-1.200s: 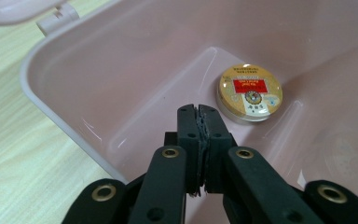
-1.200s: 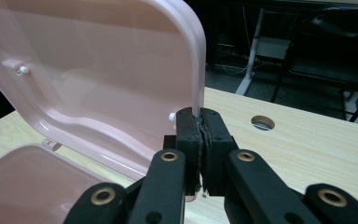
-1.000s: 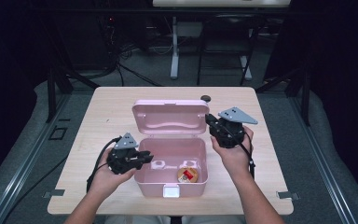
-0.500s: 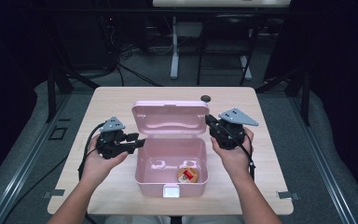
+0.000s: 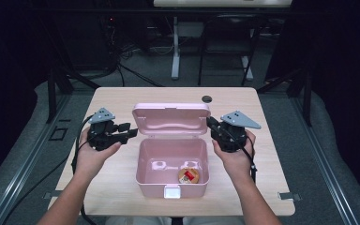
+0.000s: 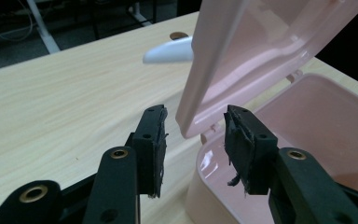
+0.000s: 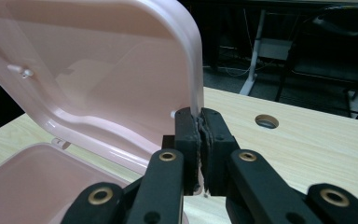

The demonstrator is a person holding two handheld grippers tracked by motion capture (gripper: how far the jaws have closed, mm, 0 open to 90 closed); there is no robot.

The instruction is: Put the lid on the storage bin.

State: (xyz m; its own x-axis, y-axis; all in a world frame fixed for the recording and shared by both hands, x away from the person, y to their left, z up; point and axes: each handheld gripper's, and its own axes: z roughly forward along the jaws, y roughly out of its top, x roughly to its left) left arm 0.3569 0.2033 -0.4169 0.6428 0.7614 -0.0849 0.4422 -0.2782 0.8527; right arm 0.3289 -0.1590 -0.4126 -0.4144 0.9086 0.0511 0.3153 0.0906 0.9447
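Note:
A pink plastic box (image 5: 145,159) stands on the wooden table with its lid (image 5: 171,119) tilted up at the back. Inside near the front lies a small round brown and red item (image 5: 189,175). My right gripper (image 5: 211,124) is shut on the lid's right edge (image 7: 196,84), pads (image 7: 189,140) pinching the rim. My left gripper (image 5: 130,132) hovers at the lid's left corner. Its jaws have just been opening, and the lid's corner (image 6: 189,123) shows in the gap of the left gripper (image 6: 193,149) without either pad touching it.
A round cable hole (image 5: 207,99) sits in the table behind the box. Bare tabletop (image 5: 108,183) lies left and right of the box. Beyond the table's far edge are dark floor, cables and desk legs (image 5: 176,51).
My left gripper has lifted from the box's front left and moved back to the lid's left corner, its jaws wider. The right gripper has stayed on the lid's edge.

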